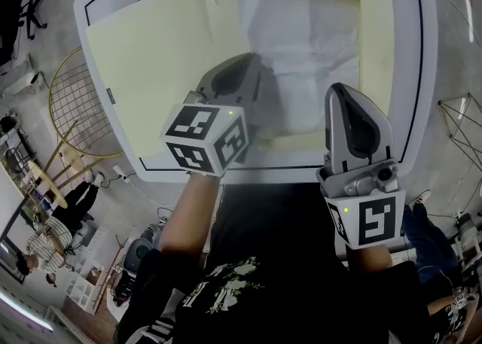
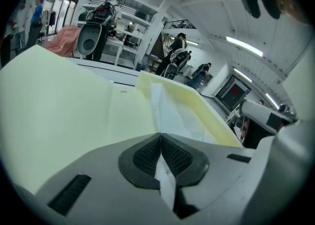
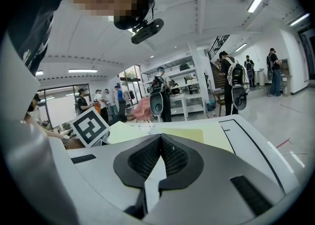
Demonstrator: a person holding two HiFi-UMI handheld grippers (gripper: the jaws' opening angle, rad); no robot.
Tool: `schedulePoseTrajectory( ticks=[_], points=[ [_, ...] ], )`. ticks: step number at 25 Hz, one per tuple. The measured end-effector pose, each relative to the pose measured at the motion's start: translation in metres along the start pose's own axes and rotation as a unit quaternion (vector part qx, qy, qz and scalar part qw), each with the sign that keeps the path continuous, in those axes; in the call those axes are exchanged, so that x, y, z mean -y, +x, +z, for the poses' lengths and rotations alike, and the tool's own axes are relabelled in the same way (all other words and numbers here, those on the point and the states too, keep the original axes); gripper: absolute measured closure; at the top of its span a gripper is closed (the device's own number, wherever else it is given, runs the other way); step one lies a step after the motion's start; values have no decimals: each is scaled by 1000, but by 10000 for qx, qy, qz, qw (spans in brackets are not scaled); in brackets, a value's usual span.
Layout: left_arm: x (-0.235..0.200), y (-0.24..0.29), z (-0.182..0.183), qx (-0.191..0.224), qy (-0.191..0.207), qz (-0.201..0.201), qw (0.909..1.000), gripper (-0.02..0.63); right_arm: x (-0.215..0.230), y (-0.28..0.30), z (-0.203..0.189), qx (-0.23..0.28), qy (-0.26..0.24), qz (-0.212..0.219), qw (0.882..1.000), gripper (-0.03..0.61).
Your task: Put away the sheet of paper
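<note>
Sheet of paper (image 1: 309, 41): lies creased but flat on the cream mat (image 1: 151, 56), on the far right part of the table (image 1: 422, 71)
Long axis: runs 12 to 6 o'clock in the head view
Left gripper (image 2: 160, 138): jaws pressed together, tips right at the sheet's near left edge; the paper stretches away at 12 to 1 o'clock; I cannot tell whether the edge is nipped between the pads
Right gripper (image 3: 160, 138): jaws closed on nothing, held above the table's near edge, with the sheet at 11 o'clock
Nearer hand: the left, by my judgement, so the pick-up falls to it
In the way: nothing lies on the mat around the sheet
Risk: thin paper flat on a mat gives little to pinch
</note>
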State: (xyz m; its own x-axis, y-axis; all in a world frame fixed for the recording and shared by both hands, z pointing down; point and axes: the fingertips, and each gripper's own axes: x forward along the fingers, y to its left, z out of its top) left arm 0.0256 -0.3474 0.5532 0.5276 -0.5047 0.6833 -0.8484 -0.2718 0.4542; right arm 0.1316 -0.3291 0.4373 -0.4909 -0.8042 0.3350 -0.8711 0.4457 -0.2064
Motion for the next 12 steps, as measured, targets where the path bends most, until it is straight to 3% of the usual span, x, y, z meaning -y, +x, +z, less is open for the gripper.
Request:
schedulePoseTrajectory(
  ticks=[6, 8, 12],
  points=[
    [-1, 7, -1, -50, 69, 48, 10000, 609, -3, 1, -8, -18, 7, 23, 10000, 578],
    [1, 9, -2, -89, 97, 26, 9999, 547, -4, 1, -7, -10, 6, 24, 10000, 578],
    [4, 9, -2, -137, 161, -25, 9998, 525, -4, 2, -4, 16, -4, 17, 10000, 578]
  ],
)
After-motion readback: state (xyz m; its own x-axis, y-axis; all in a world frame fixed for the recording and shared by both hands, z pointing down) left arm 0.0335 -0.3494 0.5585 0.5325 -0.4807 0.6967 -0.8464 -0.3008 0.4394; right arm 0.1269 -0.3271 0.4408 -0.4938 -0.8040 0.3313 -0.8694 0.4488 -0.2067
